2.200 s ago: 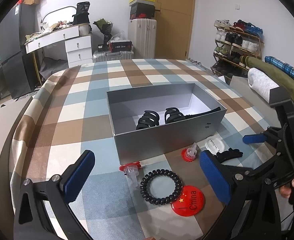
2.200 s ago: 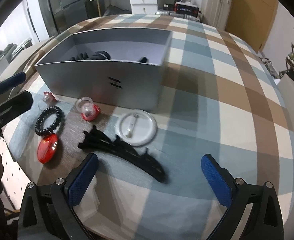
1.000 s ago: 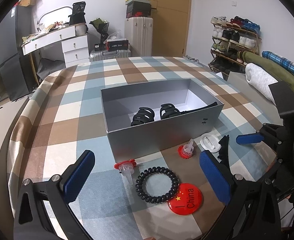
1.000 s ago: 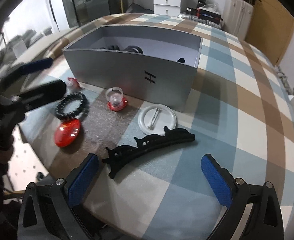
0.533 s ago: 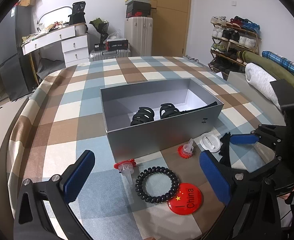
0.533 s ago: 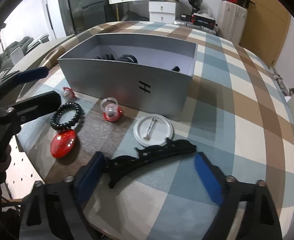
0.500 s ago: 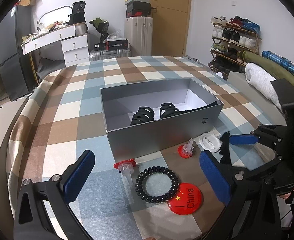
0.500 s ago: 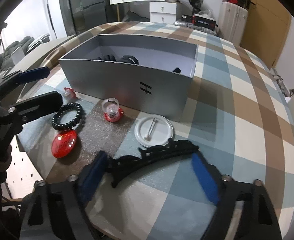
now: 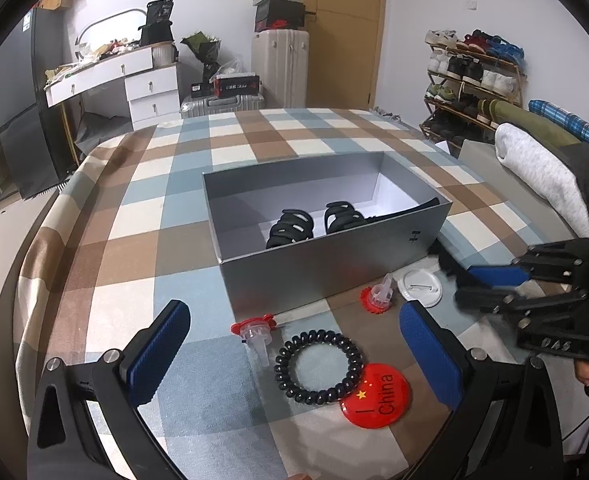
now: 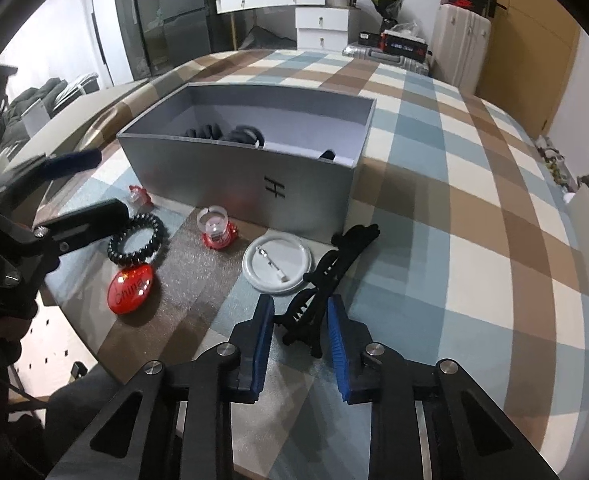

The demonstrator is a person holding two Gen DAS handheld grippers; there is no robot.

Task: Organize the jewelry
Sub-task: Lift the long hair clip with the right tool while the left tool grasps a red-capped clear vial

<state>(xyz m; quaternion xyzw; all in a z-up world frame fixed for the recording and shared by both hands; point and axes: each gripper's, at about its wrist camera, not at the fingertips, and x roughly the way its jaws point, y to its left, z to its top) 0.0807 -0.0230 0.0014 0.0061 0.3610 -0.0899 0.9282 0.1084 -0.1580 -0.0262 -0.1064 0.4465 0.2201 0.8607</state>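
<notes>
- The right gripper point(image 10: 299, 334) is seen closed narrowly around the near end of a long black hair clip point(image 10: 330, 280); the blue pads point(image 10: 336, 334) are pressed to either side of it, and the far end of the clip reaches toward the corner of the grey box point(image 10: 230, 184).
- Whether the clip is lifted off the checked cloth point(image 10: 474, 208) or resting on it cannot be told.
- The left gripper point(image 9: 294, 344) is held wide apart with nothing between its pads, above the front edge of the table.
- Inside the grey box, two black claw clips point(image 9: 290, 228) are seen lying side by side, with a long dark piece beside them.
- In front of the box, a black coil hair tie point(image 9: 318, 362) is laid flat, touching a red round badge point(image 9: 376, 394) printed "China".
- Two small clear-and-red pieces point(image 9: 376, 294) are set near the box wall, one on each side of the hair tie.
- A white round badge point(image 10: 277, 263) is lying face down, just beside the held clip.
</notes>
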